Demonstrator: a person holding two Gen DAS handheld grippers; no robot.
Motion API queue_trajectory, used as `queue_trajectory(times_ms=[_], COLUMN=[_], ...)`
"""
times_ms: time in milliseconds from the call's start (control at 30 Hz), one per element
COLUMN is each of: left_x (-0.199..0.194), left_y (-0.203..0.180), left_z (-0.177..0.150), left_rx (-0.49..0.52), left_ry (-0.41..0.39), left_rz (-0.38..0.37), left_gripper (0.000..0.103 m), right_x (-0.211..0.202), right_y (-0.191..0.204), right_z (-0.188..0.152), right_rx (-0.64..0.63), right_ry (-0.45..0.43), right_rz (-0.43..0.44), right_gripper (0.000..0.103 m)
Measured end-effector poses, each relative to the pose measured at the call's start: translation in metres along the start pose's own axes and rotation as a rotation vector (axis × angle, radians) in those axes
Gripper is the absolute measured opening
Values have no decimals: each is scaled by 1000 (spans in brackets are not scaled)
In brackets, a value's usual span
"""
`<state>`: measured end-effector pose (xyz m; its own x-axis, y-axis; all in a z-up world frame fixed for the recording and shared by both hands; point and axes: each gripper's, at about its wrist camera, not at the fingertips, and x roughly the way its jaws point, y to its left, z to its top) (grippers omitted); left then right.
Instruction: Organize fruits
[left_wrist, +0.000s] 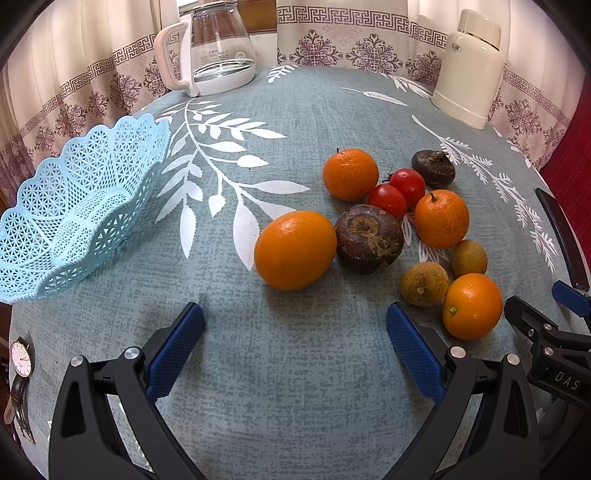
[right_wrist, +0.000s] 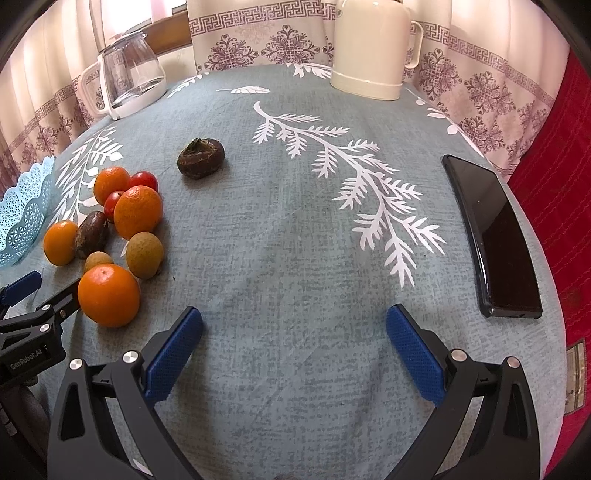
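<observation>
With nothing yet lifted, I hold my left gripper (left_wrist: 295, 325) low over the tablecloth (left_wrist: 295, 387), its blue pads spread wide and empty, aimed at the nearest orange (left_wrist: 295, 250); my right gripper (right_wrist: 294, 328) hovers likewise wide and empty over bare cloth, well apart from most of the fruit. The fruits lie loose in a cluster: four oranges, two cherry tomatoes (left_wrist: 397, 192), two small tan fruits (left_wrist: 424, 283) and a dark brown fruit (left_wrist: 368, 238) touching the nearest orange, with a second dark one (right_wrist: 200, 158) set apart at the far side. To take the orange cleanly, I judge it best to advance until the pads flank its widest part, then close gently, keeping the right pad from nudging the dark neighbour, since round fruit will roll. The blue lattice basket (left_wrist: 44, 236), standing to the left of the cluster, shows no fruit inside. A glass kettle (left_wrist: 218, 44) and a cream flask (left_wrist: 471, 66) stand at the far edge.
</observation>
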<state>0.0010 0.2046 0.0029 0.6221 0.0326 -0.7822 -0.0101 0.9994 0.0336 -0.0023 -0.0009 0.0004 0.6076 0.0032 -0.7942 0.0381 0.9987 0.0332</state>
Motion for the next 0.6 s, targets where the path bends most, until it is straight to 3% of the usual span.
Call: queue_trajectory(times_ms=[600], left_x=[1], left_y=[0], left_z=[1], left_rx=[3], left_ry=[1], left_rz=[1], left_gripper=[100], right_x=[0], right_y=[1], right_z=[0], right_rx=[-1], right_ry=[-3], right_rz=[0], right_gripper=[98])
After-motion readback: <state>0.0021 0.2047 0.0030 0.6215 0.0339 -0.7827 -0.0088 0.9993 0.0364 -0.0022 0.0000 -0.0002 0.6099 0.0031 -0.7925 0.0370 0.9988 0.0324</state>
